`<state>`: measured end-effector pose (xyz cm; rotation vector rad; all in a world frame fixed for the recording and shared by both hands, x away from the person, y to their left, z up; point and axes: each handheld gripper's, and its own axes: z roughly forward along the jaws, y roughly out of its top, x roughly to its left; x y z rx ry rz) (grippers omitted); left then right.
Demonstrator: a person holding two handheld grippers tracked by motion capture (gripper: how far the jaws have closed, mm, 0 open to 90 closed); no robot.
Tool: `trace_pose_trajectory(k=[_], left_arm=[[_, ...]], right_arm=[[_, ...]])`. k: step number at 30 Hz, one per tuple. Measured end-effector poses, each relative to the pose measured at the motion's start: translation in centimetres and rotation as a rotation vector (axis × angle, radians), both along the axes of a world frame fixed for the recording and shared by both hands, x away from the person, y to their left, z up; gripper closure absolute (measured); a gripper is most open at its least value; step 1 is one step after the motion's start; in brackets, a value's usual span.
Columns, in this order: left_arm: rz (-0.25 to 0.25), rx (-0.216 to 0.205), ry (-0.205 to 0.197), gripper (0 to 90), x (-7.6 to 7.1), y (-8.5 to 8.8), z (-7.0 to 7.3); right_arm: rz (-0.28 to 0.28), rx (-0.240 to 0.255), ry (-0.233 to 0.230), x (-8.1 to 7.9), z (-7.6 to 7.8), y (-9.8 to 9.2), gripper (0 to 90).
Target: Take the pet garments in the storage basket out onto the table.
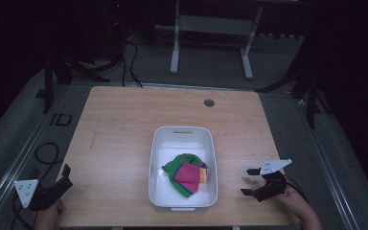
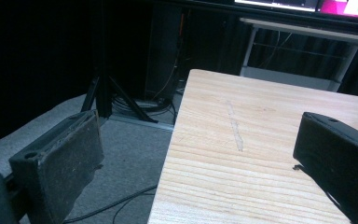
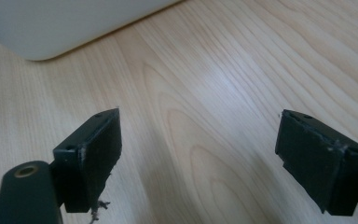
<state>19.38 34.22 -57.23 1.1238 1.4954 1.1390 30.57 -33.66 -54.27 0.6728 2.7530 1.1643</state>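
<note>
Dim room, pale wooden desk (image 1: 124, 143). Counted: 1 white rectangular plastic bin (image 1: 159, 163) mid-desk, 1 crumpled green, pink and yellow cloth (image 1: 188, 173) inside. Judged soft, light, floppy; best pinched at a raised fold. Left tongs (image 1: 66, 173) at near-left desk corner, right tongs (image 1: 249, 182) just right of bin, both spread wide, empty.

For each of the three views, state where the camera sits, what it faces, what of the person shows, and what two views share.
High view: above the person's side, facing forward and down on the table and white bin; both hands and grippers show.
Left gripper view: on the left gripper, facing the table's left edge and floor; open fingers show.
Right gripper view: on the right gripper, facing tabletop; open fingers show.
Shared: the bin's corner appears in the right gripper and high views.
</note>
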Motion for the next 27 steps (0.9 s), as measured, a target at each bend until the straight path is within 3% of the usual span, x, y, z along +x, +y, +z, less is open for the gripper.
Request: trace_pose_trajectory(k=[10,14,17,23,27], left_arm=[[-0.001,-0.002,0.001,1.8,0.0,0.0,0.0],[-0.002,-0.003,0.001,1.8,0.0,0.0,0.0],[-0.003,-0.002,0.002,1.8,0.0,0.0,0.0],[-0.005,-0.001,0.002,1.8,0.0,0.0,0.0],[-0.006,-0.002,0.003,1.8,0.0,0.0,0.0]], right_arm=[[0.119,0.013,0.007,-0.3,3.1,2.6,14.3],[0.133,0.015,-0.002,-0.3,4.4,3.6,14.2],[0.129,0.001,-0.044,-0.4,5.5,4.6,13.3],[0.176,0.007,-0.078,-0.5,8.2,6.8,13.4],[0.209,-0.003,-0.057,-0.2,9.7,8.5,13.4]])
